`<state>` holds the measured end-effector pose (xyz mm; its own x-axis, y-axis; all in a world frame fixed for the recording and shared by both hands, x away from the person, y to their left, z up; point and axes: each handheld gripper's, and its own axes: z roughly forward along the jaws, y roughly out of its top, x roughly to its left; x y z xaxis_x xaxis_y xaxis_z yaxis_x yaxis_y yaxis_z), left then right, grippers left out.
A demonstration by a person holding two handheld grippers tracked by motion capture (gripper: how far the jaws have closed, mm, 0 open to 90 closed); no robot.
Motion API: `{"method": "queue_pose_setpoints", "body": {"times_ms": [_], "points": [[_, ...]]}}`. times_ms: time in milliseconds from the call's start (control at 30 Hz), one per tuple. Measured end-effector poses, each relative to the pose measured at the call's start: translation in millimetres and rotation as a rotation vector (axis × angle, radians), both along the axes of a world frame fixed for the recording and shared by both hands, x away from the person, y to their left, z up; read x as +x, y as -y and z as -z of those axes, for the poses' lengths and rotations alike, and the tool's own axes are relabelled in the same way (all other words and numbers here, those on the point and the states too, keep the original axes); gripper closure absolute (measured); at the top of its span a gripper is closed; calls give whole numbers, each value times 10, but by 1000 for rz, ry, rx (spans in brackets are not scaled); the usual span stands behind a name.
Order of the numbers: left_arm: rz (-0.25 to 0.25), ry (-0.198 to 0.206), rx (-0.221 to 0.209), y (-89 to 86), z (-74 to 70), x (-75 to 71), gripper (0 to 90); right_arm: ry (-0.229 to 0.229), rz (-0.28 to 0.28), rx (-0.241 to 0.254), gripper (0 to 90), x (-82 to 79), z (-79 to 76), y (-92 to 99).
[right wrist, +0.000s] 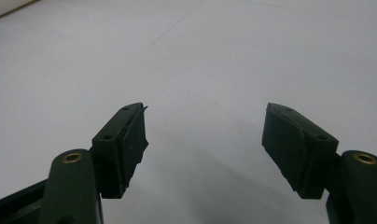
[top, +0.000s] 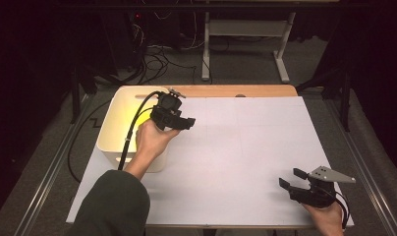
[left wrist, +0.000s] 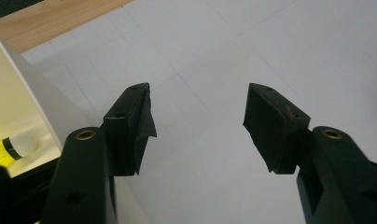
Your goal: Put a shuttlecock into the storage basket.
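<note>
My left gripper (top: 179, 119) hangs empty, jaws apart, just right of the white bin (top: 109, 132); a yellow bottle (left wrist: 7, 148) lies inside; my right gripper (top: 293, 178), released, rests well apart from the bin

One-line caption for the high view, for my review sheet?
Left claw open beside the white bin; right claw open over the white sheet.

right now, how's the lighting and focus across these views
High view: white table sheet brightly lit, surroundings nearly black, bin glowing yellow inside. Left gripper view: the bottle in the bin is soft. Right gripper view: sheet evenly lit, a faint shadow between the jaws.
</note>
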<state>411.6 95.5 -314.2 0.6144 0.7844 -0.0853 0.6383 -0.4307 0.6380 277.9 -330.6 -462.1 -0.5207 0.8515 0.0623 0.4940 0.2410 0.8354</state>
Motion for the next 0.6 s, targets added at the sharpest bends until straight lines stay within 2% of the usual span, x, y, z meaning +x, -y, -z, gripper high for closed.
{"method": "queue_pose_setpoints", "body": {"times_ms": [600], "points": [[39, -18, -9, 187, 72, -64, 426, 0, 2, 2, 311, -5, -2, 3]]}}
